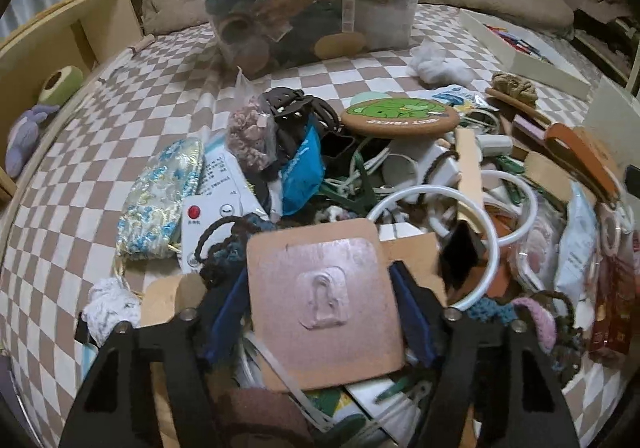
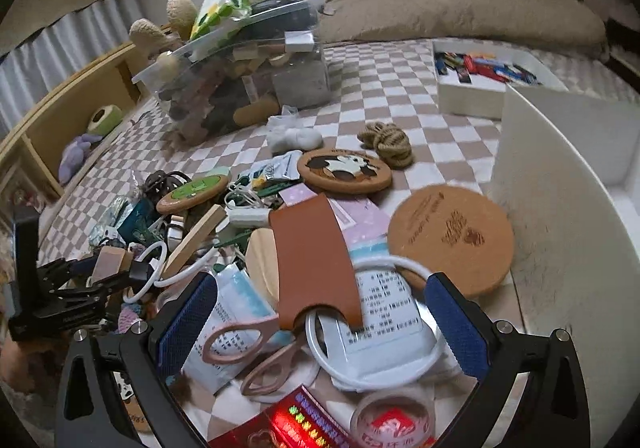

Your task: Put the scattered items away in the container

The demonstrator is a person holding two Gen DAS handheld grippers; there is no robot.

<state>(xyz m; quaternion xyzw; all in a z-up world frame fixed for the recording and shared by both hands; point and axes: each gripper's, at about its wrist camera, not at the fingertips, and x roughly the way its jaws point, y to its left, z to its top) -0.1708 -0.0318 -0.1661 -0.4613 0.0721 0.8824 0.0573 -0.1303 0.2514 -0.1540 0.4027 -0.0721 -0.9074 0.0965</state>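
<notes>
1. We see a bed with a brown-and-white checked cover [image 2: 360,88].
2. A clear plastic container [image 2: 240,88], heaped full, stands on it.
3. Near us a scattered pile [image 1: 360,176] covers the cover (too tangled to list).
4. Apart from it lie white stuffing [image 2: 294,138], a rope knot [image 2: 386,144] and a white tray [image 2: 472,92].
5. A beige pillow [image 2: 460,14] lies at the far end.

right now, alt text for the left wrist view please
The left gripper is shut on a square tan card with a clear adhesive hook, above a pile of clutter on a brown-and-white checkered bedspread. Behind the pile stands an overfilled clear plastic container.
</notes>
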